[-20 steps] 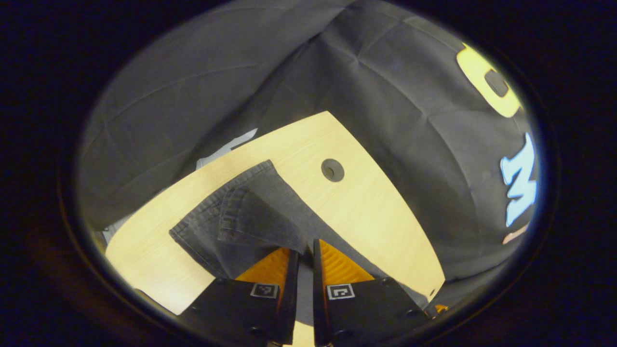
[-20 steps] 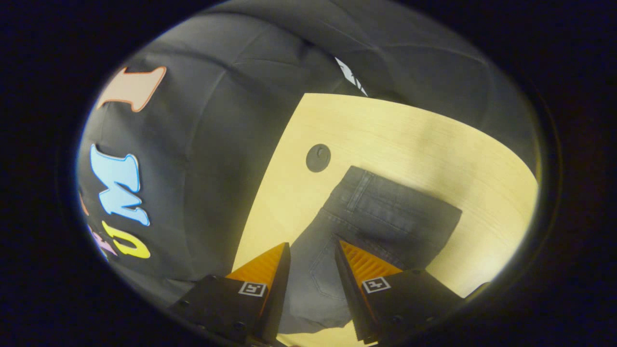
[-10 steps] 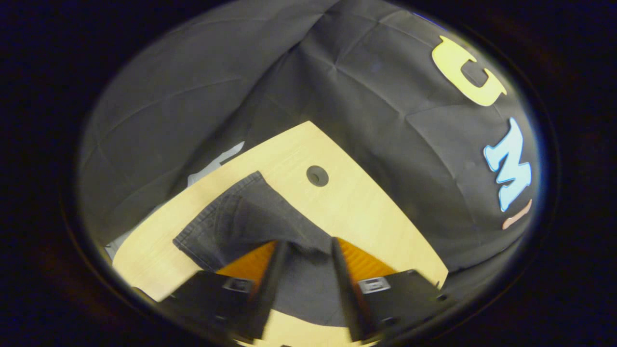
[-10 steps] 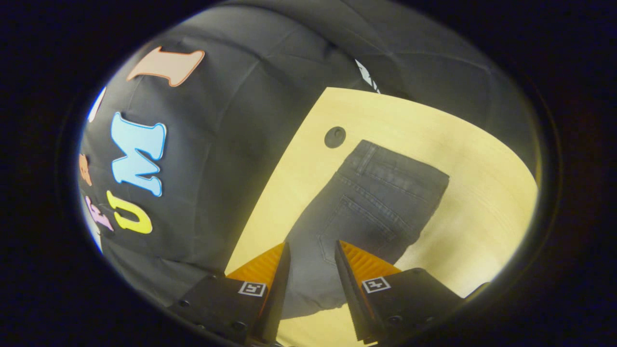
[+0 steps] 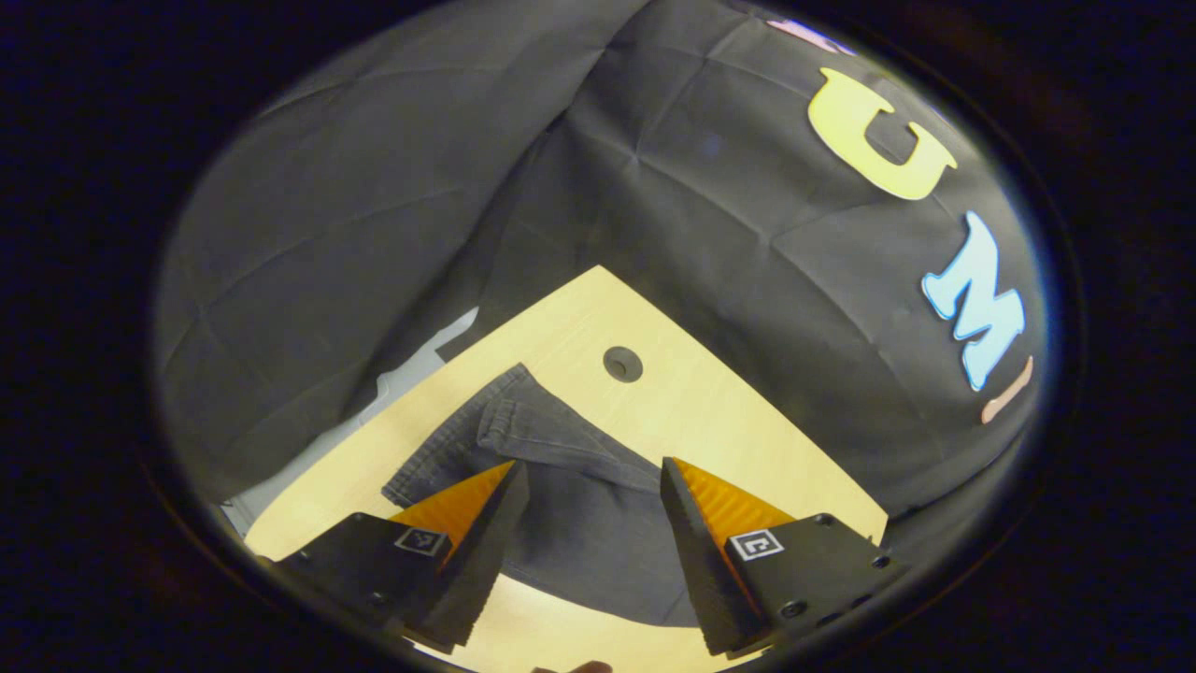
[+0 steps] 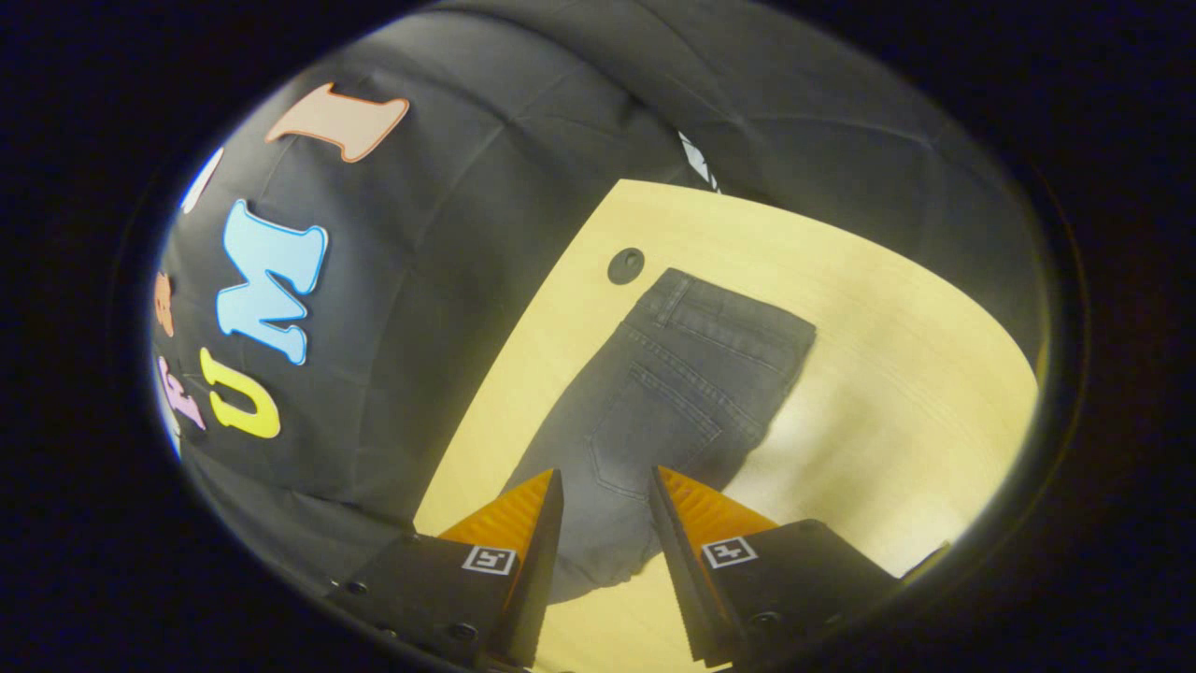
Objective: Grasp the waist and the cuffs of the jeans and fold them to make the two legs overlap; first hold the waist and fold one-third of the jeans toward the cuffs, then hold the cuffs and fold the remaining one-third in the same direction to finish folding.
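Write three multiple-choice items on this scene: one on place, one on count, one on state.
1. Where do the jeans lie?
A. on the wooden table
B. on a chair
C. on the floor

2. How many round holes show in the table top?
A. three
B. one
C. five

3. How do the left tongs stand?
A. clamped on the waistband
B. gripping a hanger
C. open, holding nothing

Key: 1 A, denim rests flat on pale wood; 2 B, a single dark hole beside the waistband; 3 C, wide gap between the fingers.
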The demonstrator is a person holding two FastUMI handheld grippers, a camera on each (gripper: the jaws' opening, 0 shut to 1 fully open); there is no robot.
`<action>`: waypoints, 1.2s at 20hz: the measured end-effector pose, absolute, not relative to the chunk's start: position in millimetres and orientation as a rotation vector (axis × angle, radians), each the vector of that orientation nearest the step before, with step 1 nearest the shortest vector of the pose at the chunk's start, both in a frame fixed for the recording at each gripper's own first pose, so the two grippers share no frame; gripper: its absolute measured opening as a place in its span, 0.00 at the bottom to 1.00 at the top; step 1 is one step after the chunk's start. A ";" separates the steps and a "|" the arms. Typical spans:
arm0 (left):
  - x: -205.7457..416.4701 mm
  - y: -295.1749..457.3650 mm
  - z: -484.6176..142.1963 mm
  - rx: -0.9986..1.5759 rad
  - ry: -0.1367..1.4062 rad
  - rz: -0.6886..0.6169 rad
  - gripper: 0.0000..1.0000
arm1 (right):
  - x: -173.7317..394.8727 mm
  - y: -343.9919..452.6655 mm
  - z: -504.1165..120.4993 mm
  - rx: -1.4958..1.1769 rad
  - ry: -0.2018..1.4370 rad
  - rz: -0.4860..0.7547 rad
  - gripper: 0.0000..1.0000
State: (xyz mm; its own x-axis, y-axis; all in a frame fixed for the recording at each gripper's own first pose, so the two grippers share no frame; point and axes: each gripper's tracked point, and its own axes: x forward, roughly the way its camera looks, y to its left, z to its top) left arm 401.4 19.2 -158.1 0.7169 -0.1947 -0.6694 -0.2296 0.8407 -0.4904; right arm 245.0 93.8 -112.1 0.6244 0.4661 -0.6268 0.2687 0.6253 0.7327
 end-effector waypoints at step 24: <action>252.1 -36.3 -6.1 -0.164 0.137 -0.053 0.97 | 266.6 41.5 -211.6 1.154 0.883 -0.007 0.82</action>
State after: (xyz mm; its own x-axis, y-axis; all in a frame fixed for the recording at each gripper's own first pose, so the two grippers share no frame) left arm 252.1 -36.3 -6.1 0.9893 -0.0633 -0.1318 0.0409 0.9852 -0.1662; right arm 266.6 41.5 -211.6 0.6740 0.4213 -0.6068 0.4308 0.4431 0.7862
